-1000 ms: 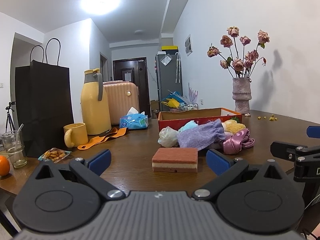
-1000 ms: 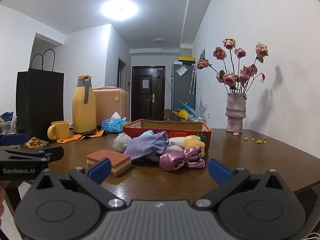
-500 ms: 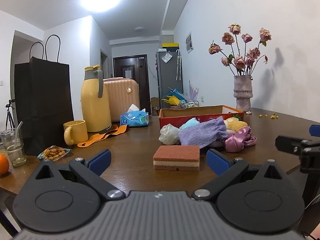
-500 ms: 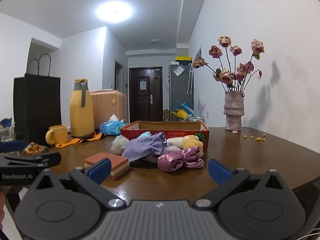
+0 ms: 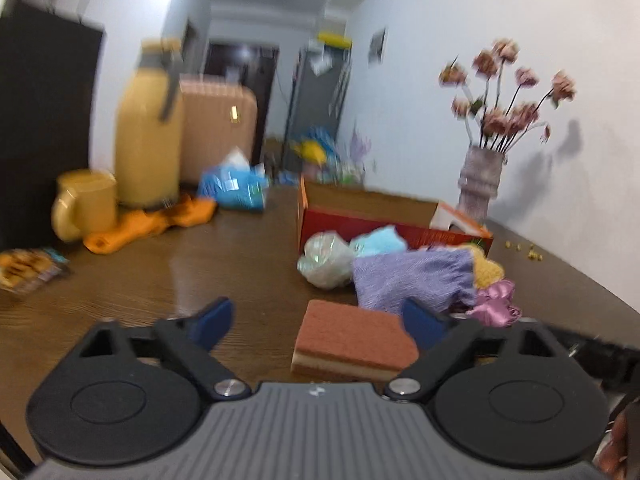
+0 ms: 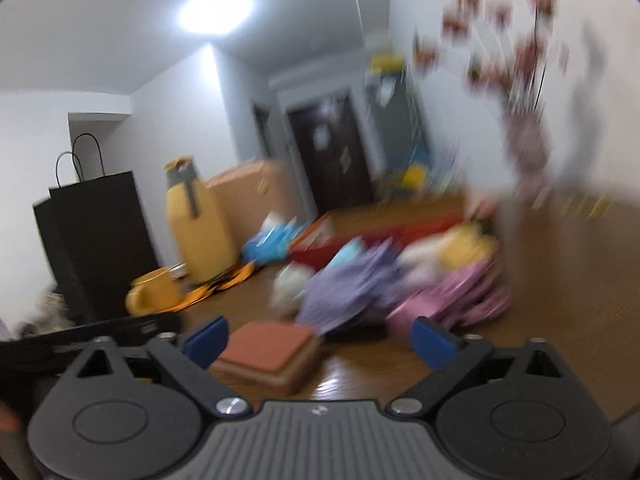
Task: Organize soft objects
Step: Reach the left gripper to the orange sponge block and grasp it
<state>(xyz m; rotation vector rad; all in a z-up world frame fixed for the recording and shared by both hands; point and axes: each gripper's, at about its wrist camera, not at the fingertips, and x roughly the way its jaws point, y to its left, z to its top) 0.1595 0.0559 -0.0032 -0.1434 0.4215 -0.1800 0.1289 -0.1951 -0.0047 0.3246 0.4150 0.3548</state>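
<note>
Holding both grippers spread and empty: your left gripper (image 5: 318, 322) and right gripper (image 6: 320, 338) flank the sponge (image 5: 356, 340), which lies on the table (image 5: 240, 264) just before the purple cloth (image 5: 412, 280); red box (image 5: 380, 228) behind.

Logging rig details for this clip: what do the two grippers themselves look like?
Both look alike. The left gripper and right gripper each have a grey ribbed body with a small white logo, two black round discs, black link arms on silver pivot screws, and blue finger pads. No cables or sleeves are discernible; the frames are blurred.
</note>
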